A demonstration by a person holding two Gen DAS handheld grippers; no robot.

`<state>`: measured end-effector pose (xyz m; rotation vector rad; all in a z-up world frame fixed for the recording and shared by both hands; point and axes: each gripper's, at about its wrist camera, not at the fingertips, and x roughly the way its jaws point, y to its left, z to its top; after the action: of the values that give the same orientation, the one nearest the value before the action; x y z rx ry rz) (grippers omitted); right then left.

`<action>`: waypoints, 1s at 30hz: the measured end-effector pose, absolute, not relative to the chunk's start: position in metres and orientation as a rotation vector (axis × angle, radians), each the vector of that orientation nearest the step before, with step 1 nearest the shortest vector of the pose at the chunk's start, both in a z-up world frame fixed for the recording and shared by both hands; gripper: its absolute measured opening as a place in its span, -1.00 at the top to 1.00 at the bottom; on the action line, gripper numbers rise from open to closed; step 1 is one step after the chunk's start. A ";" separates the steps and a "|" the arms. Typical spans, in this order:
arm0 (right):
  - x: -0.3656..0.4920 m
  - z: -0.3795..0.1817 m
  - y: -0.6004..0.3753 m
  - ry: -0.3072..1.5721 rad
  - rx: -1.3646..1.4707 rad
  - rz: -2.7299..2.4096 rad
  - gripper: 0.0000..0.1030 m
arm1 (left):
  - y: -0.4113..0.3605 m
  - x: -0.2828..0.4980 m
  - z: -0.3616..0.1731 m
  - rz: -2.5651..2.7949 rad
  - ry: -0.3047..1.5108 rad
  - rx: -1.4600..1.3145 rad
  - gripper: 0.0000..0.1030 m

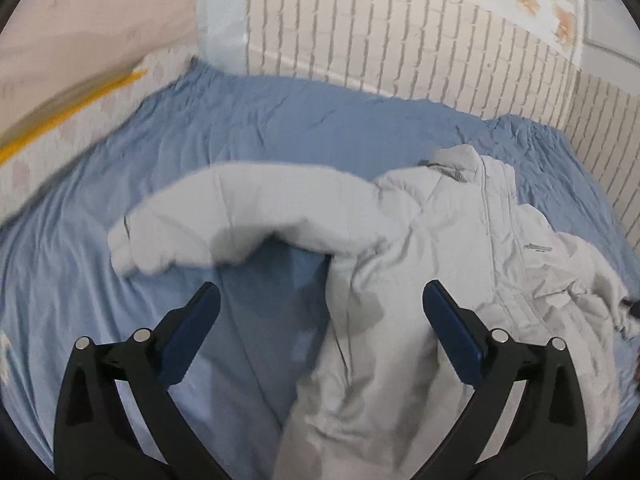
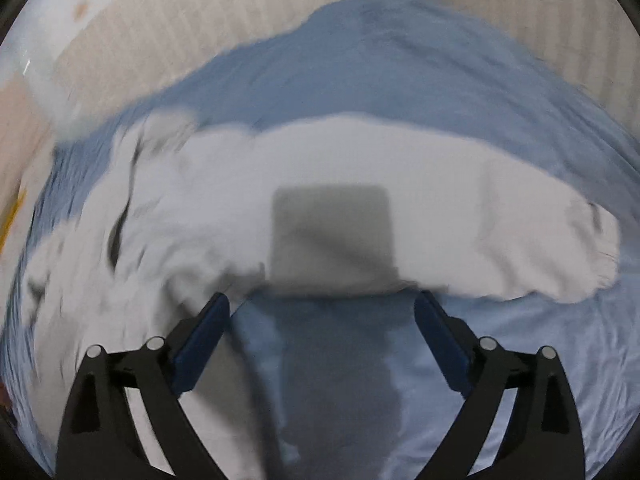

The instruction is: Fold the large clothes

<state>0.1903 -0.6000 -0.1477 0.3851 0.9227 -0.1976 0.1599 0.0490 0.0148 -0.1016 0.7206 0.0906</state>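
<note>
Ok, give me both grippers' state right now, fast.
Left gripper: open, holding nothing, above the grey jacket.
Right gripper: open, holding nothing, jacket sleeve just beyond its fingertips.

Pale grey jacket on blue sheet; white brick-patterned wall.

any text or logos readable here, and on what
Jacket chest: a small dark logo mark, too small and blurred to read.
Sheet, wall: no text visible.
Right wrist view: too blurred to show any text.
</note>
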 end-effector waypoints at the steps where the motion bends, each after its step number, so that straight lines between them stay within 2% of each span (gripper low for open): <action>1: 0.181 -0.142 -0.625 0.870 0.396 -0.293 -0.82 | 0.051 0.161 0.014 0.096 0.708 -0.091 -0.94; 4: 0.158 -0.142 -0.673 0.804 0.412 -0.488 -0.82 | 0.063 0.165 -0.004 0.119 0.737 -0.169 -0.94; 8: 0.140 -0.172 -0.710 0.826 0.496 -0.573 -0.82 | 0.067 0.170 -0.006 0.086 0.743 -0.289 -0.94; 15: 0.157 -0.181 -0.704 0.851 0.297 -0.562 -0.82 | 0.040 0.167 0.007 0.023 0.674 -0.120 -0.94; 18: 0.142 -0.198 -0.727 0.907 0.407 -0.665 -0.82 | 0.043 0.172 -0.006 0.049 0.710 -0.106 -0.94; 21: 0.128 -0.236 -0.745 0.979 0.672 -0.632 -0.82 | 0.059 0.176 -0.016 0.071 0.746 -0.196 -0.94; 26: 0.141 -0.244 -0.738 0.934 0.575 -0.568 -0.87 | 0.078 0.170 -0.014 0.087 0.731 -0.299 -0.94; 28: 0.146 -0.244 -0.744 0.908 0.588 -0.519 -0.82 | 0.080 0.168 -0.015 0.098 0.725 -0.303 -0.94; 29: 0.148 -0.243 -0.749 0.894 0.591 -0.497 -0.65 | 0.082 0.168 -0.017 0.114 0.725 -0.308 -0.94; 30: 0.147 -0.241 -0.753 0.881 0.589 -0.485 -0.24 | 0.083 0.169 -0.020 0.121 0.727 -0.310 -0.94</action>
<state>0.1470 -0.7526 -0.2412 0.5887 0.8809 -0.4848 0.1691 0.0828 -0.0196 -0.3097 0.7272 0.1208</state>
